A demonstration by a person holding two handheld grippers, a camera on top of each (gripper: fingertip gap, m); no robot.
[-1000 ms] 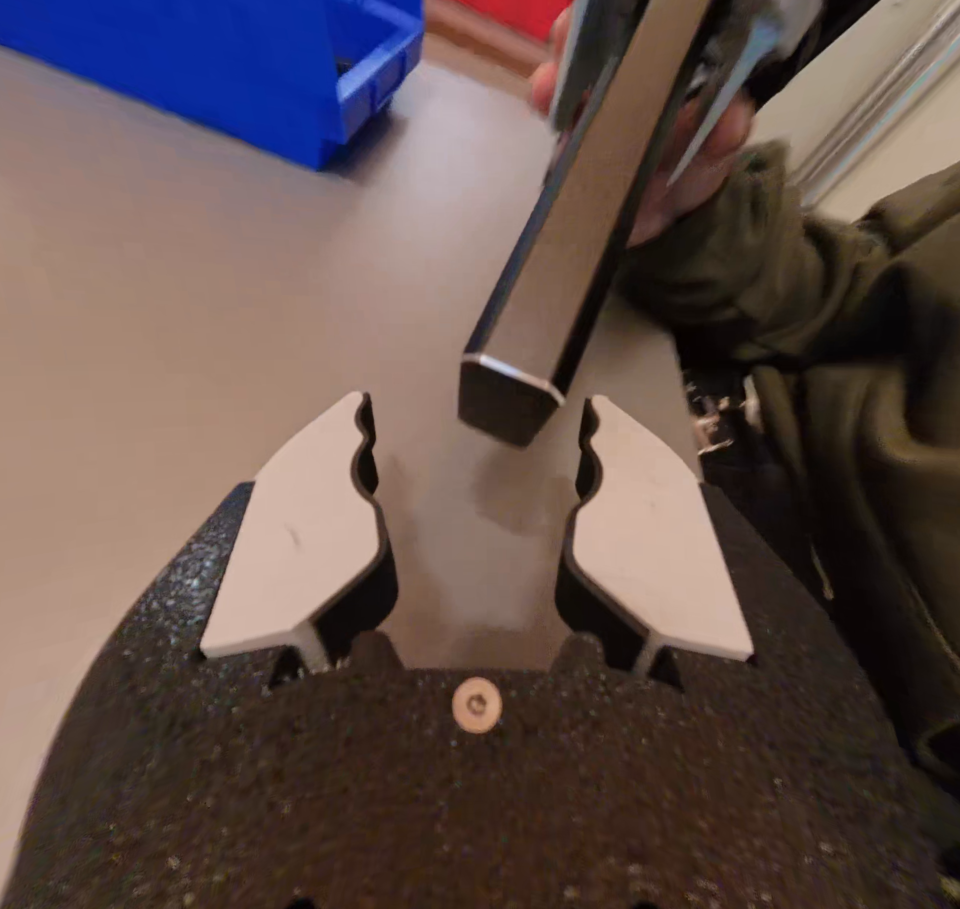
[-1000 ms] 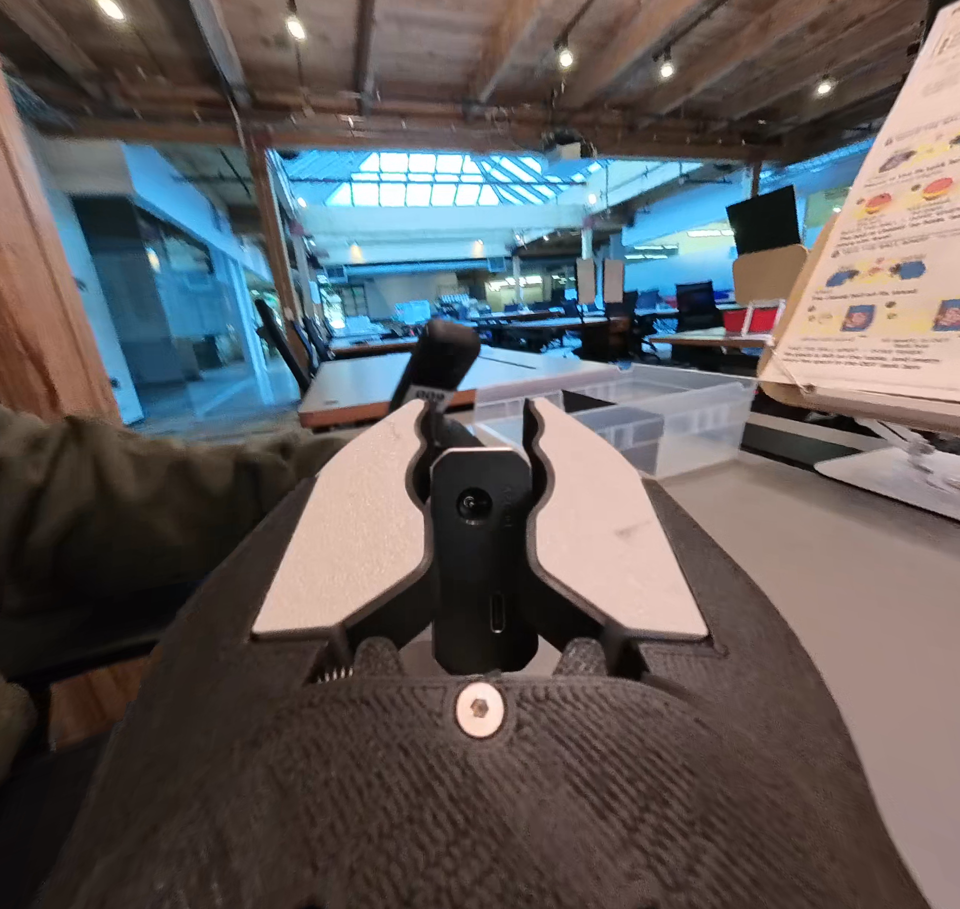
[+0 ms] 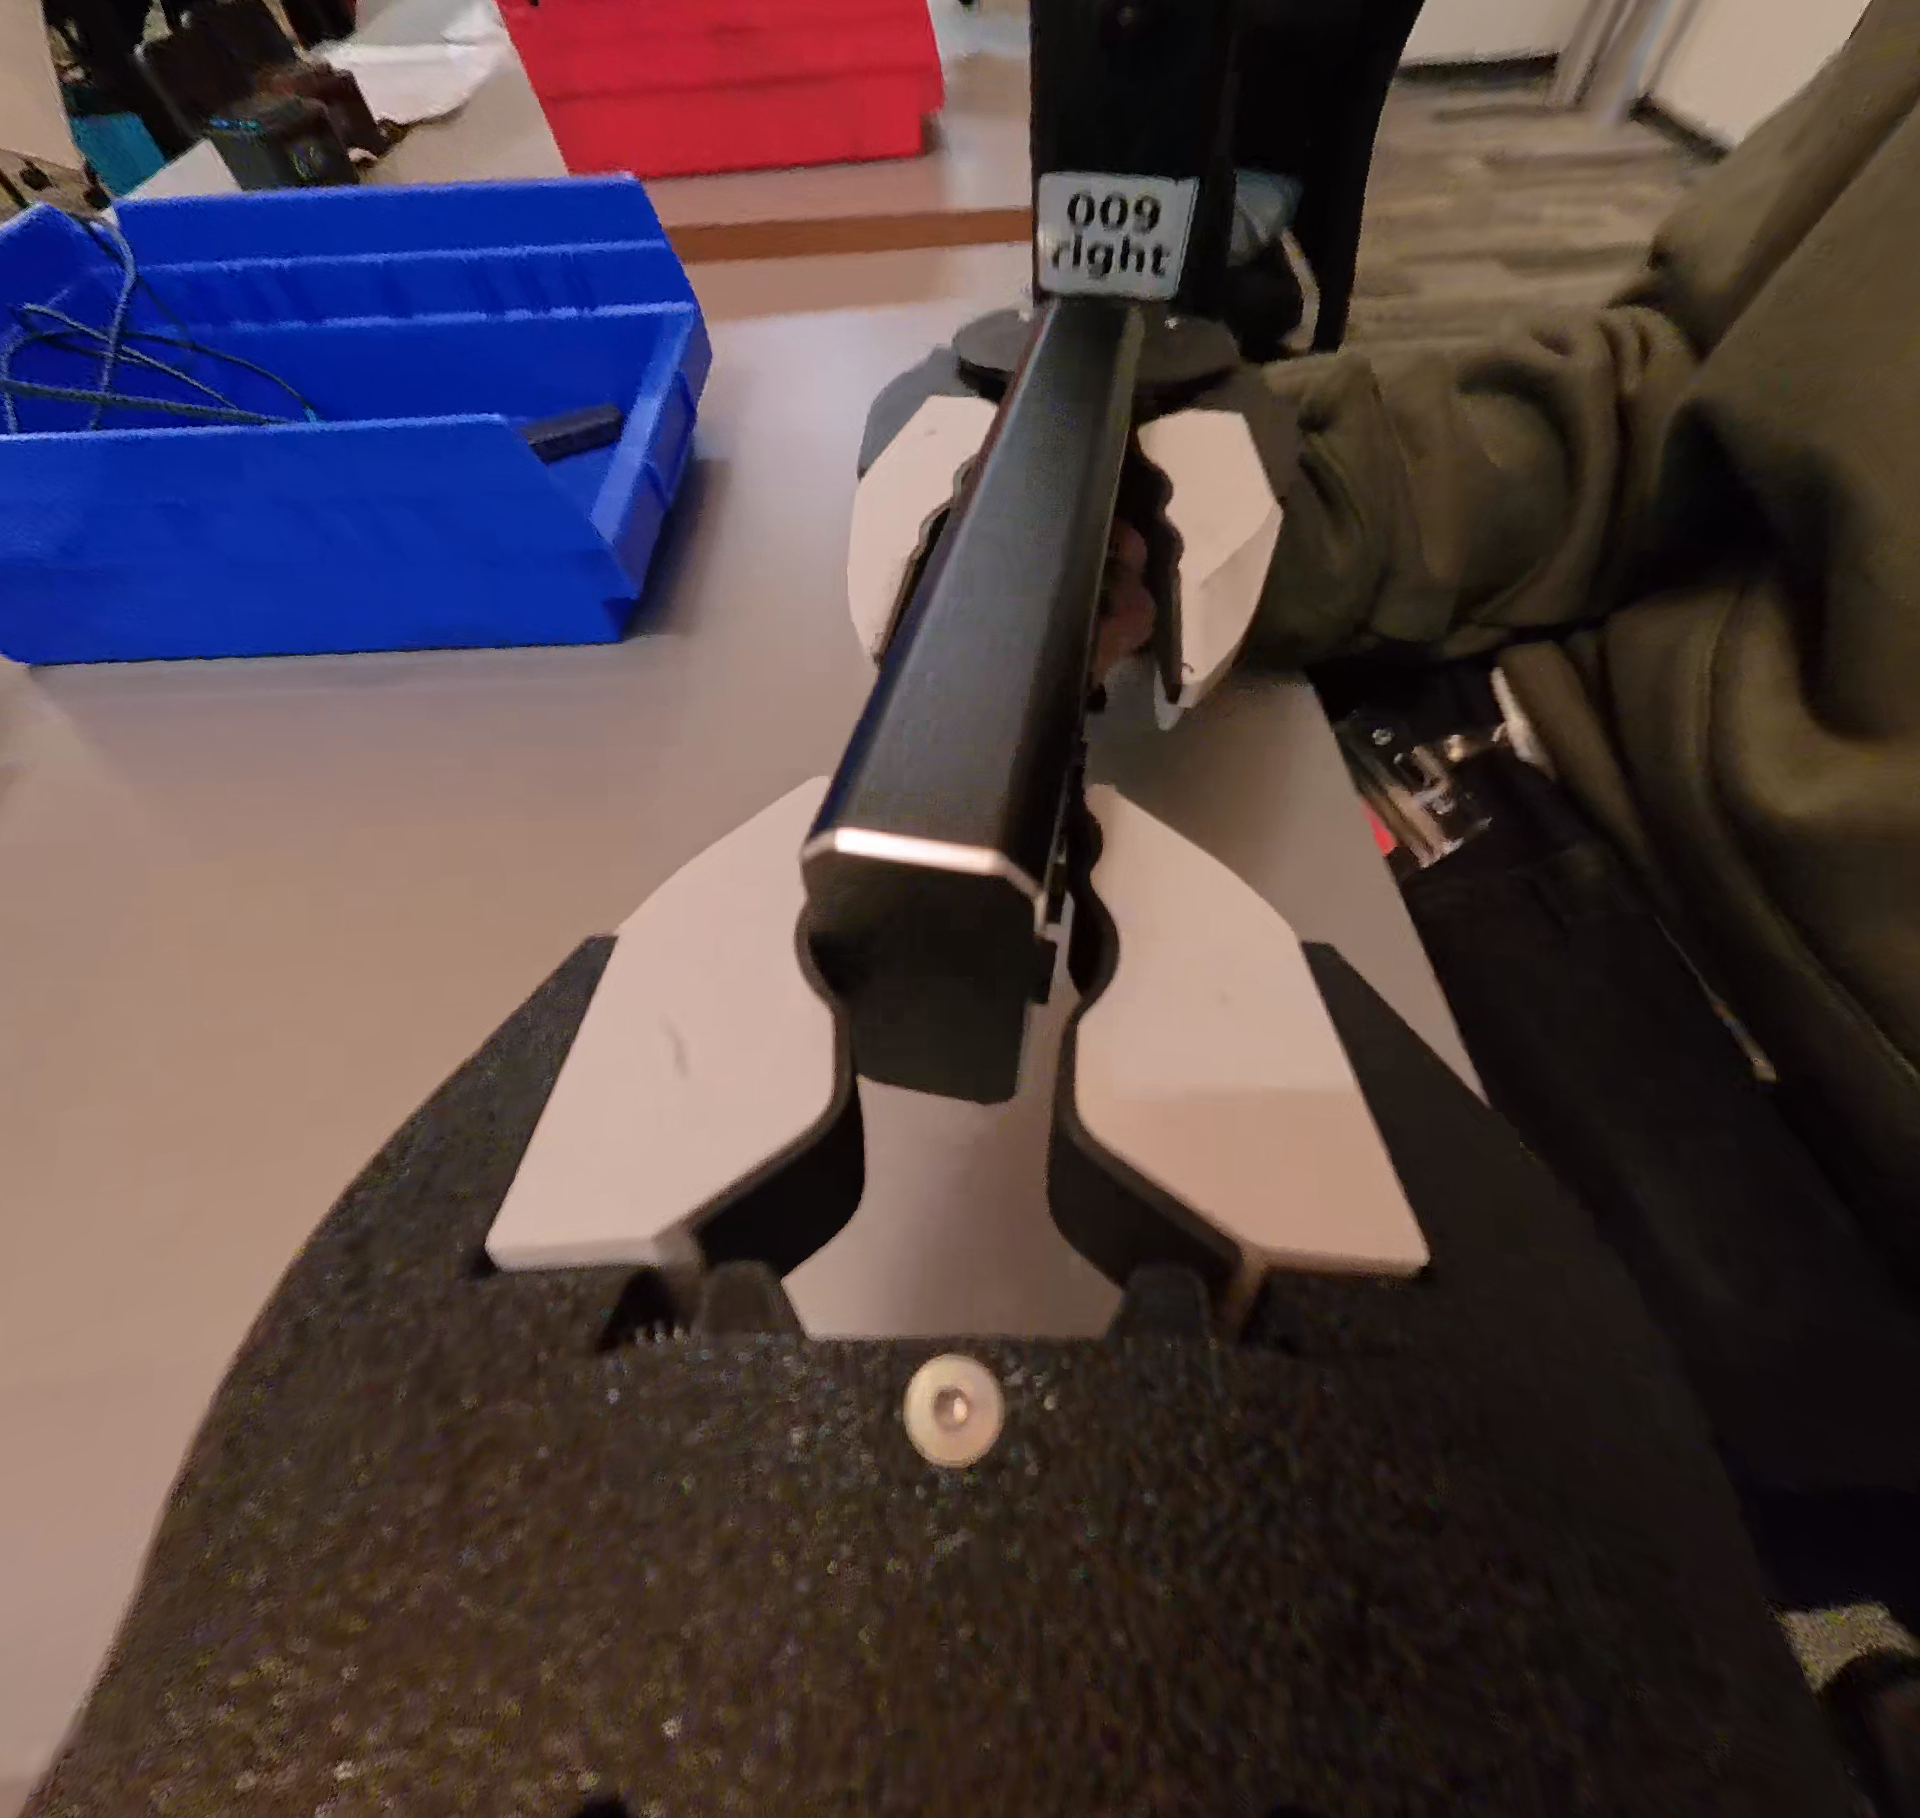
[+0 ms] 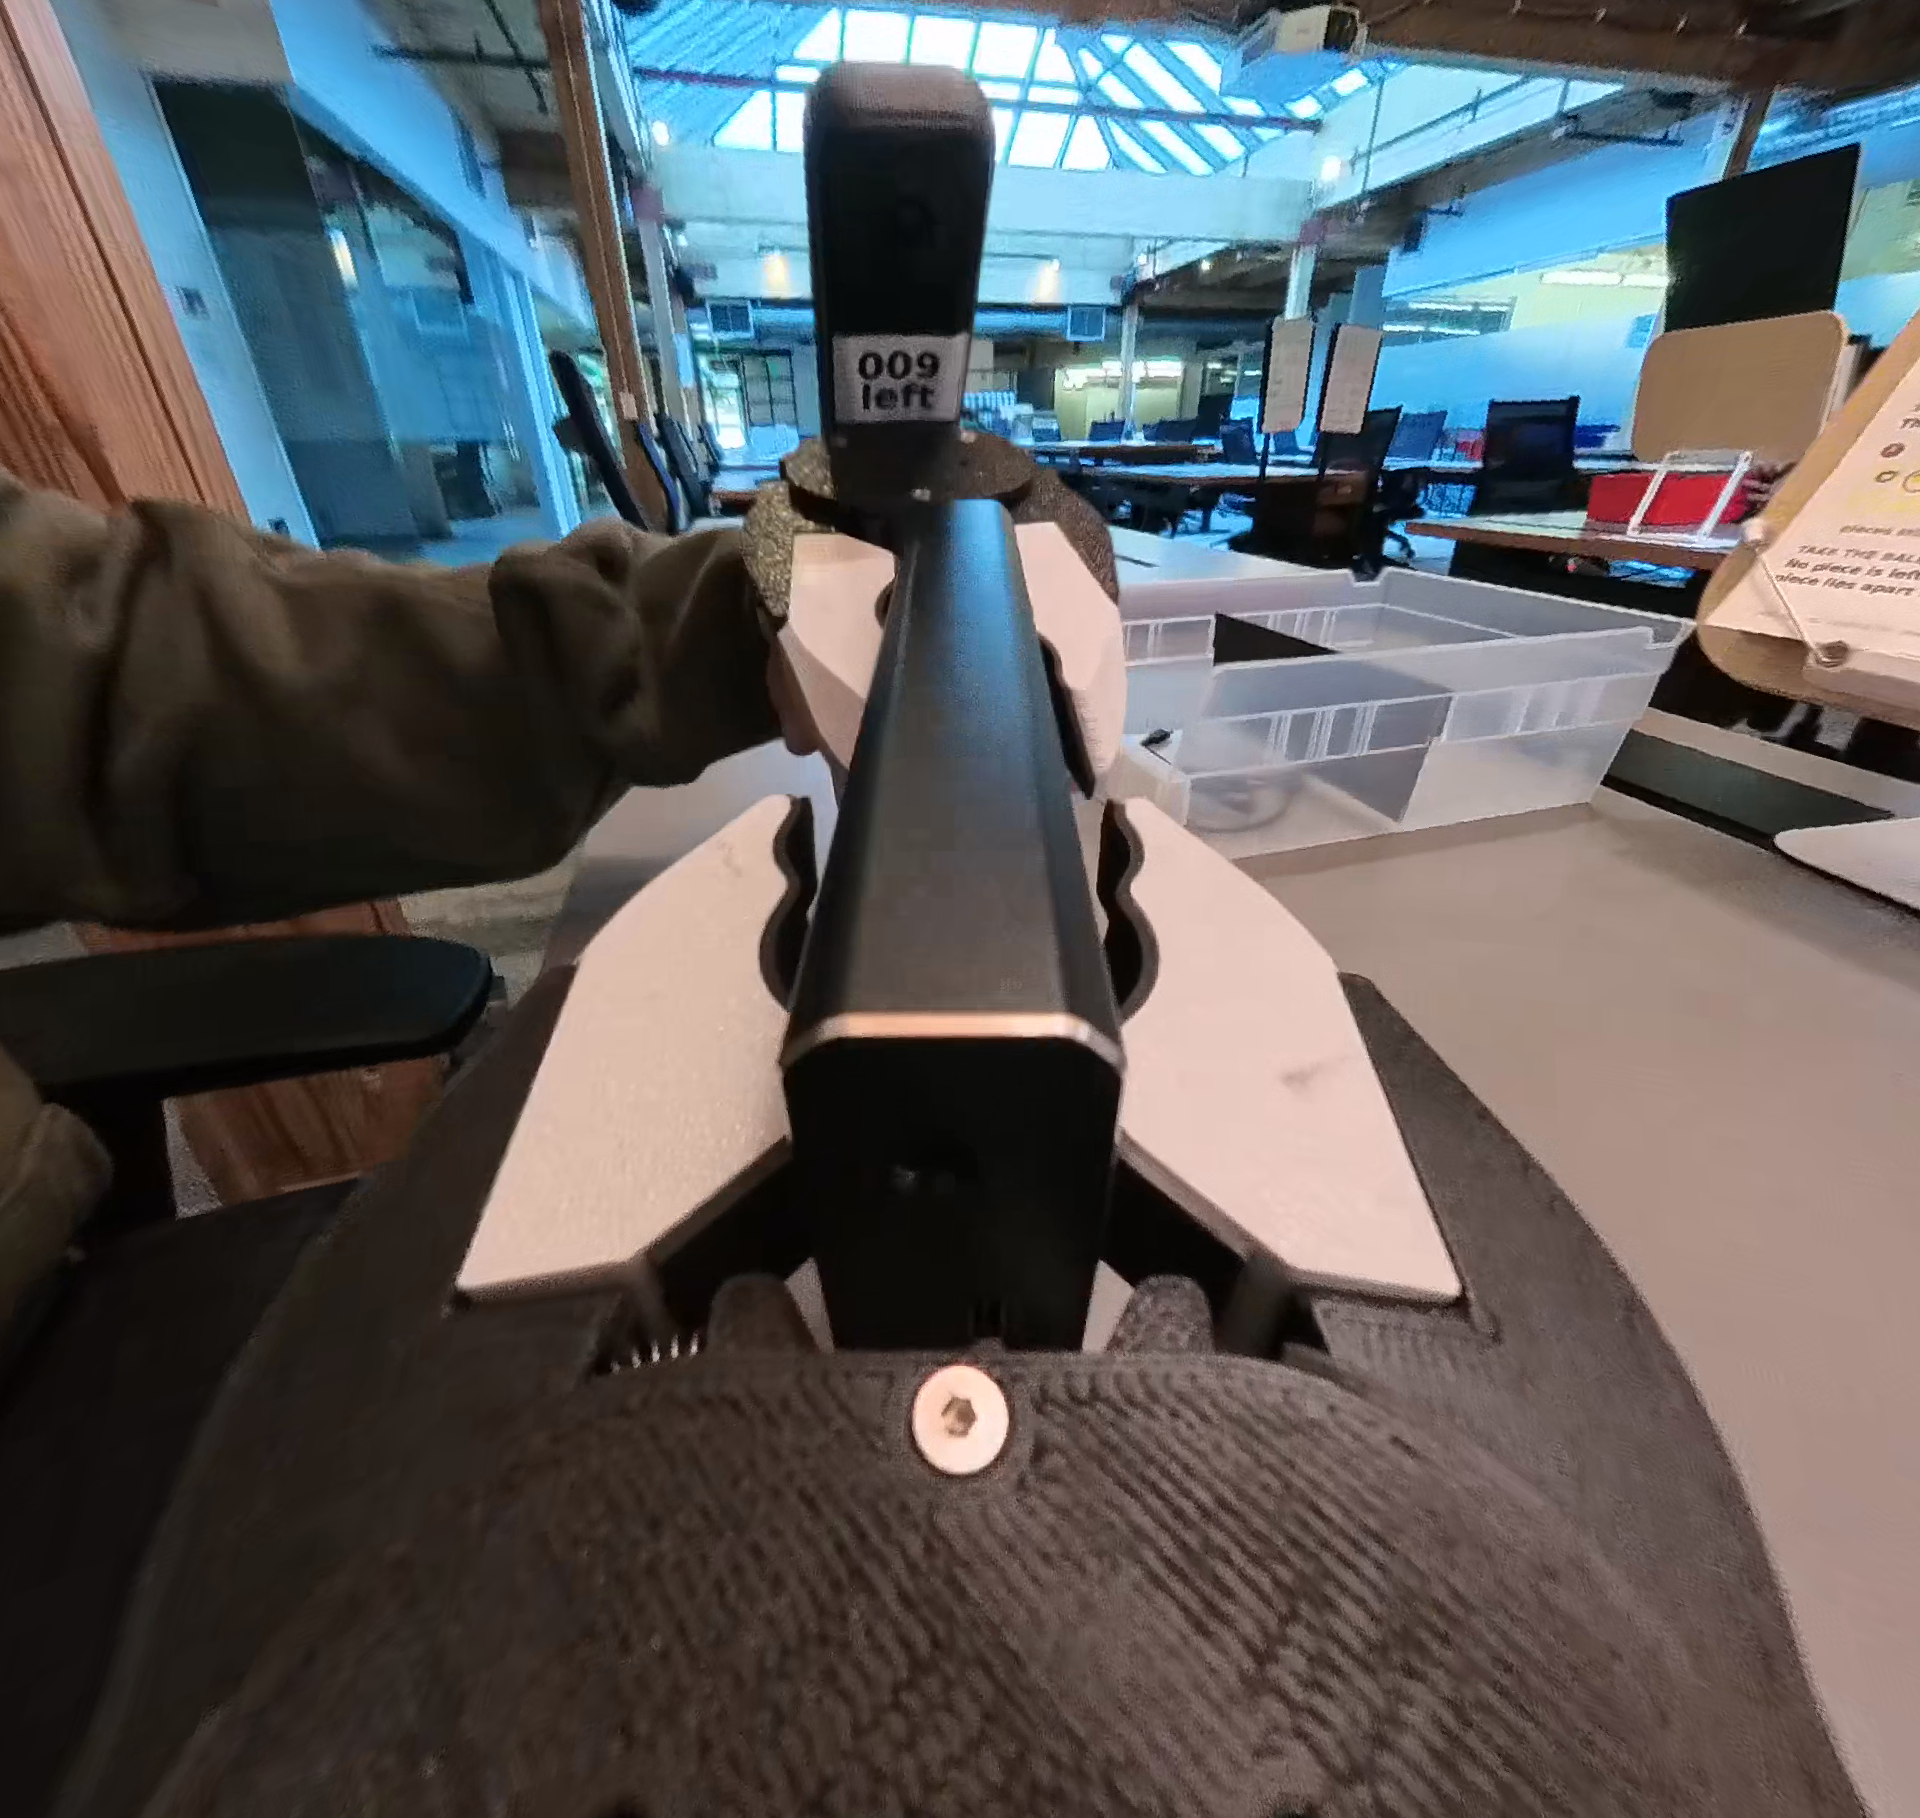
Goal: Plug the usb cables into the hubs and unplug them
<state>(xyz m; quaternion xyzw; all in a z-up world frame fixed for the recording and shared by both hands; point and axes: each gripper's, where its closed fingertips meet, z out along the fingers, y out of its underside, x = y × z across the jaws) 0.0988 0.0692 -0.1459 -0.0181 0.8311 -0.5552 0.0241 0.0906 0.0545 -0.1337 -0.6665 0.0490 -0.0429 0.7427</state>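
Observation:
A long black USB hub (image 3: pixel 997 625) spans between my two grippers above the grey table (image 3: pixel 312 885). My left gripper (image 3: pixel 956 812) is shut on its near end. My right gripper (image 3: pixel 1049 521) faces it from the far side and holds the other end, with a hand in an olive sleeve (image 3: pixel 1455 490) behind it. In the right wrist view the hub (image 4: pixel 966 937) runs straight away from me. My right gripper (image 4: pixel 956 818) is shut on its near end, and the left gripper (image 4: pixel 956 615) grips the far end. No cable is plugged into the hub.
A blue bin (image 3: pixel 364 480) with thin cables and a small black piece stands to the left on the table. A red bin (image 3: pixel 727 54) is behind it. A clear plastic tray (image 4: pixel 1403 708) and a paper stand (image 4: pixel 1829 573) stand right of the right gripper. A chair arm (image 4: pixel 239 999) is at the left. My two grippers' fingertips are within a few centimetres of each other.
My left gripper was open with the hub's end hanging between its fingers; now it is shut on that end. The hub has swung from steep to level between both grippers.

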